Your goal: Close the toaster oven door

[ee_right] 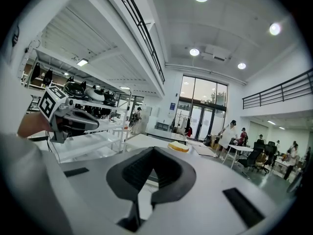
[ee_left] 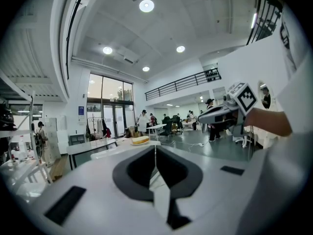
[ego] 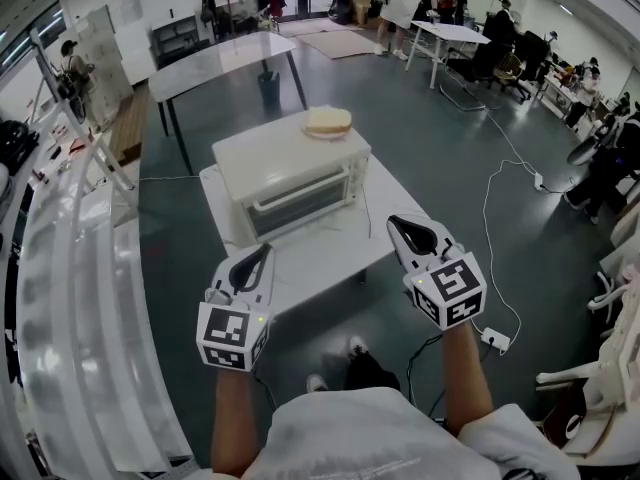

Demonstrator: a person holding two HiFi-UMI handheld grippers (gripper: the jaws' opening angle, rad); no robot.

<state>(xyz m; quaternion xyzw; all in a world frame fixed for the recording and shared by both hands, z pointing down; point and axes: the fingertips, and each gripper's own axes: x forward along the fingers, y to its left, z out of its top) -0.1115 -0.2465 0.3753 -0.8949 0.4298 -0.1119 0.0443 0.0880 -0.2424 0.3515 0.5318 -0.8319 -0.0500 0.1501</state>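
Am holding left claw (ego: 262, 252) and right claw (ego: 397, 226) over near edge of desk (ego: 320, 263), well apart from toaster oven (ego: 290, 173). Both sets of jaws pressing together, gripping nothing. Oven sitting mid-desk, door (ego: 300, 204) looking upright and flush with front (so am judging closing as done, nothing left). Oven: boxy, matte cream shell, dark glass front, pale bar handle. Bread slice (ego: 328, 121) lying on top: soft, rounded, pale. Desk: smooth white slab.
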